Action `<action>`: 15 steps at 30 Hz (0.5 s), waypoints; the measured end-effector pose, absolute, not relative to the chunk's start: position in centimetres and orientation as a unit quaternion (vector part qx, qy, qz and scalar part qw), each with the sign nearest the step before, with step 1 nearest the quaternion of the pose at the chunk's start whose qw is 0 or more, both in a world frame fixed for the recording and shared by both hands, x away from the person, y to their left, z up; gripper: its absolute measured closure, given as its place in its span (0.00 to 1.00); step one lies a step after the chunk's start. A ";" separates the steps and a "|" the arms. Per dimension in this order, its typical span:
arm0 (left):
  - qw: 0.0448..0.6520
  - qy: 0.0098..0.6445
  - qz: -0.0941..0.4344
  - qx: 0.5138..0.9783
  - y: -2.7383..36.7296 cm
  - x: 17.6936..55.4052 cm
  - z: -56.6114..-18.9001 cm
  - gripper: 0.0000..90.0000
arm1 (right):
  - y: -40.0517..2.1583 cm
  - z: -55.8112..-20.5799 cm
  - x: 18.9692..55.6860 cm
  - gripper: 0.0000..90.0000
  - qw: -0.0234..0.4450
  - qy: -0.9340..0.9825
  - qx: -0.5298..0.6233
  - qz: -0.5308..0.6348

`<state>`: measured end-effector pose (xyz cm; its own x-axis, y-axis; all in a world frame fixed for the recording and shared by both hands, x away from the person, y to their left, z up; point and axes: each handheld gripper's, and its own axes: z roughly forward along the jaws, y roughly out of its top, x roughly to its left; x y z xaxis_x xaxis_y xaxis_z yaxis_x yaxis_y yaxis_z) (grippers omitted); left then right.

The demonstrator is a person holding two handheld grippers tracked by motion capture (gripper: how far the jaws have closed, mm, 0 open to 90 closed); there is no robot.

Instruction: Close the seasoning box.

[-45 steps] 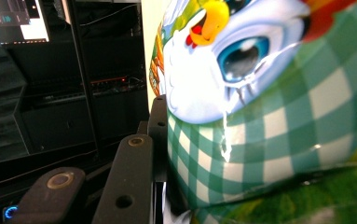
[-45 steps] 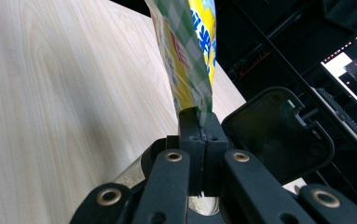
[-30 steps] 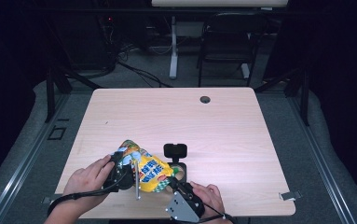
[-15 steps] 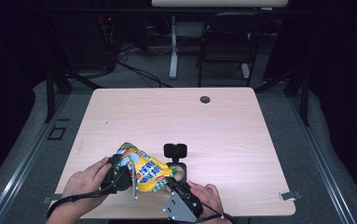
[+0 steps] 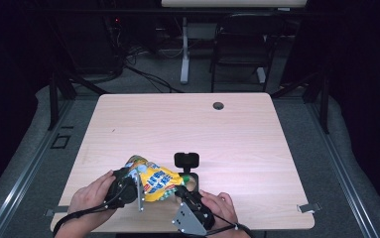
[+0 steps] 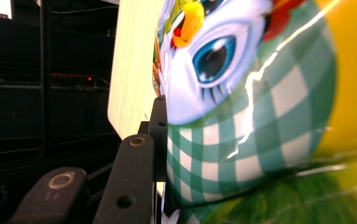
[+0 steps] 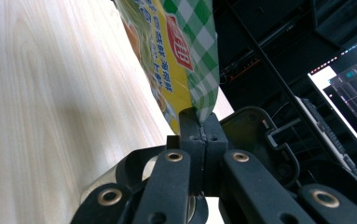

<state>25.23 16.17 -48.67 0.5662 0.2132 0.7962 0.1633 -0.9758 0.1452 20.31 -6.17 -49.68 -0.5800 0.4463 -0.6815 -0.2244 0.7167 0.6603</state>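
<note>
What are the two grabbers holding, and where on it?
Both hold the snack bag: the left gripper squeezes its puffy body, and the right gripper pinches its flat checked edge.

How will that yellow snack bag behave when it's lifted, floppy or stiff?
The snack bag looks puffed and glossy, so probably light and slippery. Its thin checked edge, pinched in the right gripper, will likely bend. The left gripper grips its rounded body, which may dent.
</note>
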 end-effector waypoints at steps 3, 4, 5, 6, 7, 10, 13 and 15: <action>0.035 0.113 0.447 0.887 16.3 25.3 -48.7 0.80 | -6.1 -49.6 20.4 1.00 0.455 0.807 0.067 0.371; 0.039 0.119 0.444 0.887 16.3 25.2 -48.8 0.80 | -6.1 -49.5 20.3 1.00 0.457 0.807 0.065 0.367; 0.040 0.120 0.443 0.887 16.4 25.3 -48.9 0.80 | -6.0 -49.6 20.4 1.00 0.460 0.805 0.065 0.370; 0.041 0.121 0.443 0.888 16.4 25.3 -48.9 0.80 | -6.0 -49.5 20.4 1.00 0.461 0.804 0.064 0.370; 0.042 0.122 0.443 0.887 16.4 25.3 -49.0 0.80 | -6.0 -49.5 20.4 1.00 0.459 0.805 0.064 0.370; 0.049 0.126 0.438 0.889 16.4 25.3 -49.1 0.80 | -6.0 -49.5 20.5 1.00 0.460 0.803 0.065 0.372; 0.052 0.127 0.439 0.888 16.4 25.4 -49.2 0.80 | -6.0 -49.4 20.5 1.00 0.462 0.803 0.065 0.371; 0.055 0.130 0.438 0.888 16.4 25.4 -49.1 0.80 | -6.1 -49.3 20.6 1.00 0.463 0.802 0.064 0.371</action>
